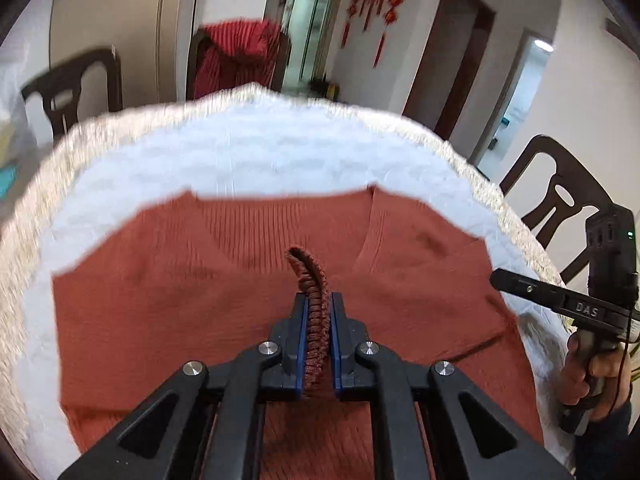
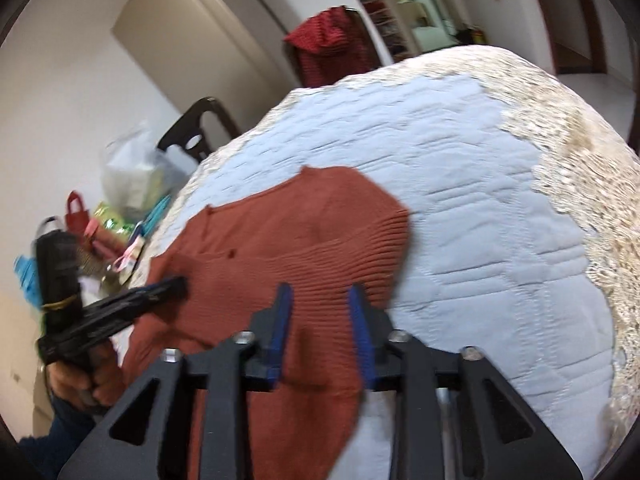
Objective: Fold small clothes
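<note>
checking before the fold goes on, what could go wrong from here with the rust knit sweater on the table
1. The left gripper pinches only a thin ribbed edge of the rust-orange knit sweater; it might slip out when pulled.
2. The right gripper has blue pads apart with fabric between them, apparently not clamped, so one side could lag and the fold skew.
3. Dragging could bunch the pale blue quilted cloth.

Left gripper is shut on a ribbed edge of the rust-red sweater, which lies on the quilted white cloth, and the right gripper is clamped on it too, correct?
Not quite. The right gripper is not clamped: the right wrist view shows its jaws apart over the rust-red sweater. The left gripper is shut on the ribbed edge, on the quilted white cloth.
</note>
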Tool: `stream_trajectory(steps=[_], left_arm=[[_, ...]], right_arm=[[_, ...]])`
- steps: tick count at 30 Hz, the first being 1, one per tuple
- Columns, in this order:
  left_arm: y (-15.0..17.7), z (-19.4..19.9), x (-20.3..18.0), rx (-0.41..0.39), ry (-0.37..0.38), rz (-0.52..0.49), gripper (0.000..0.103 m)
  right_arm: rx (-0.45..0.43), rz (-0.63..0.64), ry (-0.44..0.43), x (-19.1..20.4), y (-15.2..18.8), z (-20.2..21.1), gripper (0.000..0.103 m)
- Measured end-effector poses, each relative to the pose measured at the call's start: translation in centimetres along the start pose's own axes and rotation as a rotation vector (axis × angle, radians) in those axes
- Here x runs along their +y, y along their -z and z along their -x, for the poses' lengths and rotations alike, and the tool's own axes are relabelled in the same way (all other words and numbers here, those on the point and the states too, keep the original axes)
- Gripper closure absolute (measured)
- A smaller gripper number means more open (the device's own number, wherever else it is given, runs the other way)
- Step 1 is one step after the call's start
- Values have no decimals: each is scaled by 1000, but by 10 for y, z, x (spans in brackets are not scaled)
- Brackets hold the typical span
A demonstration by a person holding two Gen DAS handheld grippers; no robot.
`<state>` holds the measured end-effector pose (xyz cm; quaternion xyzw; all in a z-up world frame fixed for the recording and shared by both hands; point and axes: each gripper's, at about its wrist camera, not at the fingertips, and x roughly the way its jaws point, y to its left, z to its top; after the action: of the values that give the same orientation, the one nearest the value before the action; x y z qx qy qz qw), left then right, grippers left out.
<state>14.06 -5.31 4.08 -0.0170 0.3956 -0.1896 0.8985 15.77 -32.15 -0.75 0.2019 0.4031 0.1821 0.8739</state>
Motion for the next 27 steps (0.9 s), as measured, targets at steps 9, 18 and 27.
stream_trajectory(steps=[9,18,27], left_arm=[[9,-13,21,73,-50,75,86],[-1,2,3,2,-48,23,73],[19,4,7,54,-16,33,72]], right_arm=[[9,-5,106,-13,-11,-10,78],[-44,98,118,13,-17,2,78],[-12,154,190,17,-11,1,84]])
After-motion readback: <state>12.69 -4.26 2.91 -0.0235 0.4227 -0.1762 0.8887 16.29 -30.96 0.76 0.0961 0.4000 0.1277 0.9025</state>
